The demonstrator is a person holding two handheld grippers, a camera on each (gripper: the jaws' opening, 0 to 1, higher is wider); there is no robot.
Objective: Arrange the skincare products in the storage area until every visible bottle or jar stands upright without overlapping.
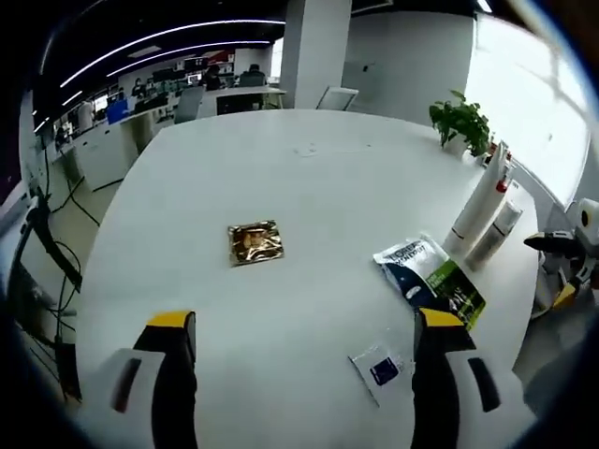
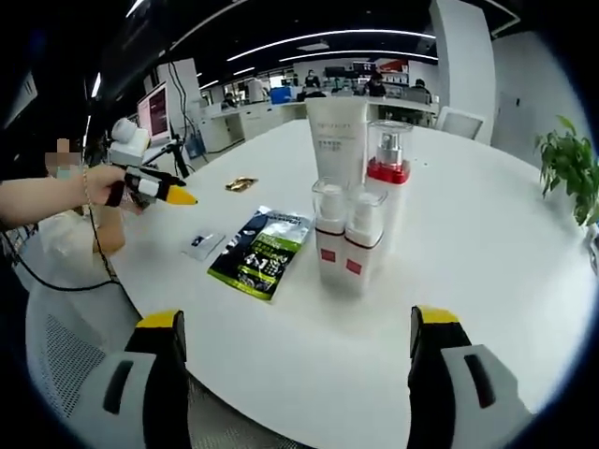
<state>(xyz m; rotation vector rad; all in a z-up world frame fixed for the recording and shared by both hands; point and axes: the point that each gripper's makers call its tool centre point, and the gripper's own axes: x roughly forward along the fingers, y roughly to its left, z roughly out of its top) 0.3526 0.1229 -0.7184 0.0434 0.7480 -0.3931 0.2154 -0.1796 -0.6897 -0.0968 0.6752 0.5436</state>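
Both hand-held grippers, left (image 1: 304, 327) and right (image 2: 295, 327), wide open, holding nothing

Left gripper (image 1: 304, 323): black jaws, yellow tips, grey-white plastic housings. Right gripper (image 2: 295, 323) matches. The person's bare forearm wears a thin bracelet (image 2: 86, 187) at the wrist.

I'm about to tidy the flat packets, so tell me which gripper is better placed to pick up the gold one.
Left. The gold packet lies just ahead, between the open left gripper jaws. From the right gripper, it lies far across the table, beyond the green sachet.
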